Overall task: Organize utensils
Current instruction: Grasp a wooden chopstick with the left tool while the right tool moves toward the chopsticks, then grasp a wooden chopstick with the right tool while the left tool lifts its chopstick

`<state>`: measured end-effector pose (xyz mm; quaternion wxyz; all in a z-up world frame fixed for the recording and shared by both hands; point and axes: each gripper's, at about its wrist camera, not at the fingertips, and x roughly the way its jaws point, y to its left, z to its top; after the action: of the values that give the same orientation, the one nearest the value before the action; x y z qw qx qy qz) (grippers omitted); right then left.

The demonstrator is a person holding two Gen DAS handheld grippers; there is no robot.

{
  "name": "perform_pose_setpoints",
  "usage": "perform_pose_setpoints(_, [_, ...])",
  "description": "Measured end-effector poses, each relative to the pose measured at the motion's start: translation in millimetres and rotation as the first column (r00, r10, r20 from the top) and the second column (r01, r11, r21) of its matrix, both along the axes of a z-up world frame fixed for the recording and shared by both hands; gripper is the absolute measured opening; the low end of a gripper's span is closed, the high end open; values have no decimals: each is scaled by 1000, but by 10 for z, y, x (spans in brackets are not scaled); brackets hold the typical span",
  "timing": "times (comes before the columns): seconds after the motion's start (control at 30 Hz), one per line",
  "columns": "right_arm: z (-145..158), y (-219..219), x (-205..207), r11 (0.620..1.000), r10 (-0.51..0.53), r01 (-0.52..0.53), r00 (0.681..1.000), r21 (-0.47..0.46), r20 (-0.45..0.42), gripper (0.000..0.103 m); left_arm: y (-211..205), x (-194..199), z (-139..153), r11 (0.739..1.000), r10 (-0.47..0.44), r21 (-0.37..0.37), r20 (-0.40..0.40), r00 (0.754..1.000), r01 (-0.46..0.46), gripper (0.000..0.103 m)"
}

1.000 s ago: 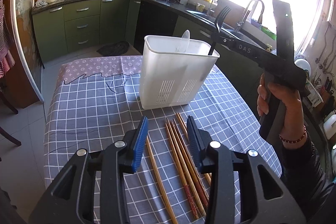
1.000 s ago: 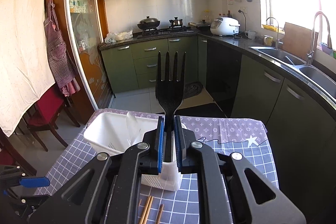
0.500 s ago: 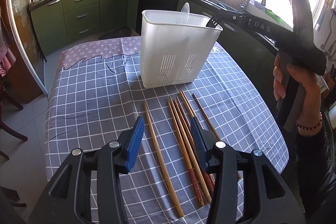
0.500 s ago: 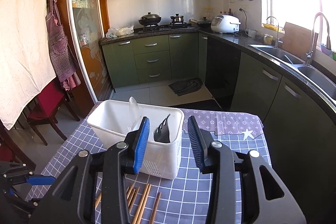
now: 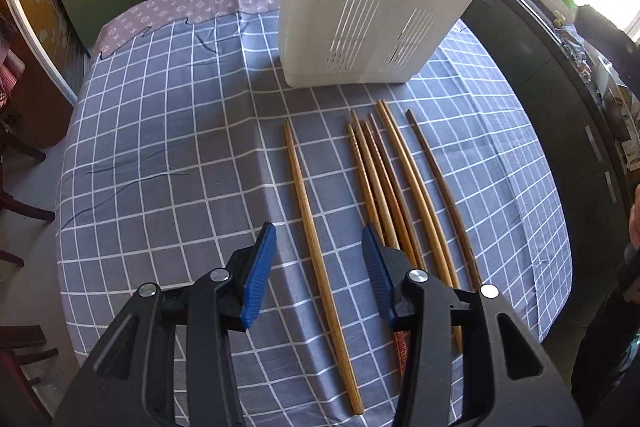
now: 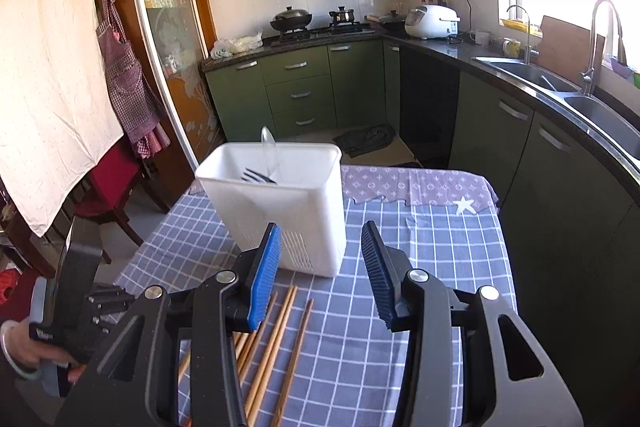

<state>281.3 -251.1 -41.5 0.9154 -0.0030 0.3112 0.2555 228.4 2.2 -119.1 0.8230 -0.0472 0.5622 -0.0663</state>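
Observation:
A white slotted utensil holder (image 5: 372, 7) stands on the checked tablecloth; it also shows in the right wrist view (image 6: 288, 203). A black fork (image 6: 258, 175) and a clear spoon (image 6: 269, 151) rest inside it. Several wooden chopsticks (image 5: 384, 179) lie in front of the holder, one chopstick (image 5: 316, 227) apart to the left. My left gripper (image 5: 318, 247) is open and empty, low over the chopsticks, straddling the lone one. My right gripper (image 6: 320, 255) is open and empty, above the table in front of the holder, with chopsticks (image 6: 276, 339) below it.
The table (image 5: 160, 147) has a grey-blue checked cloth and rounded edges. Green kitchen cabinets (image 6: 300, 87), a stove with pots, a rice cooker (image 6: 432, 21) and a sink (image 6: 560, 87) line the walls. Red chairs (image 6: 116, 179) stand at the left.
My right gripper opened and dropped the black fork into the holder, then drew back. My left gripper lowered and moved left over the chopsticks.

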Motion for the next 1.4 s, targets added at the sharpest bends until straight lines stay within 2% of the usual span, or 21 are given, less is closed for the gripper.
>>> perform_pose_setpoints(0.03, [-51, -44, -17, 1000, -2, 2, 1000, -9, -16, 42, -13, 39, -34, 1000, 2, 5, -14, 1000, -1, 34])
perform_pose_setpoints(0.2, [-281, -231, -8, 999, -22, 19, 997, -38, -79, 42, -100, 197, -156, 999, 16, 51, -59, 998, -13, 21])
perform_pose_setpoints(0.37, [-425, -362, -18, 999, -25, 21, 994, -40, -111, 42, -137, 282, -235, 994, 42, 106, -82, 996, -33, 20])
perform_pose_setpoints(0.57, [-497, -361, -31, 998, -17, 9, 992, -63, -127, 42, -202, 320, -304, 990, 43, 136, -107, 993, -28, 20])
perform_pose_setpoints(0.6, [-505, -350, -40, 998, -16, 7, 992, -67, -128, 42, -215, 319, -308, 990, 41, 141, -107, 993, -26, 17])
perform_pose_setpoints(0.63, [-513, -336, -45, 997, -14, 5, 991, -73, -129, 42, -238, 320, -316, 989, 38, 148, -105, 994, -22, 10])
perform_pose_setpoints(0.83, [-574, -165, 3, 993, 26, -47, 982, -106, -187, 42, -372, 335, -354, 990, 22, 140, -94, 995, -8, 8])
perform_pose_setpoints(0.93, [-718, -41, 89, 989, 60, -94, 959, -112, -278, 42, -347, 298, -293, 992, 19, 128, -68, 998, -10, 8])
perform_pose_setpoints(1.03, [-933, 98, 197, 982, 92, -148, 918, -116, -387, 41, -291, 220, -155, 992, 10, 125, -23, 1000, -7, 8])
perform_pose_setpoints(1.1, [-1082, 203, 259, 977, 109, -180, 885, -117, -452, 27, -267, 166, -54, 992, 2, 126, 9, 1000, -3, 8])
perform_pose_setpoints(1.13, [-1153, 255, 285, 974, 114, -192, 870, -117, -479, 26, -260, 134, -8, 992, -2, 125, 25, 1000, -1, 8])
perform_pose_setpoints(1.2, [-1258, 356, 330, 970, 114, -208, 849, -129, -515, 21, -253, 76, 77, 992, -9, 125, 55, 998, 2, 8])
perform_pose_setpoints(1.4, [-1398, 577, 428, 961, 97, -226, 815, -159, -572, 20, -228, -13, 230, 994, -27, 108, 102, 994, 16, 8])
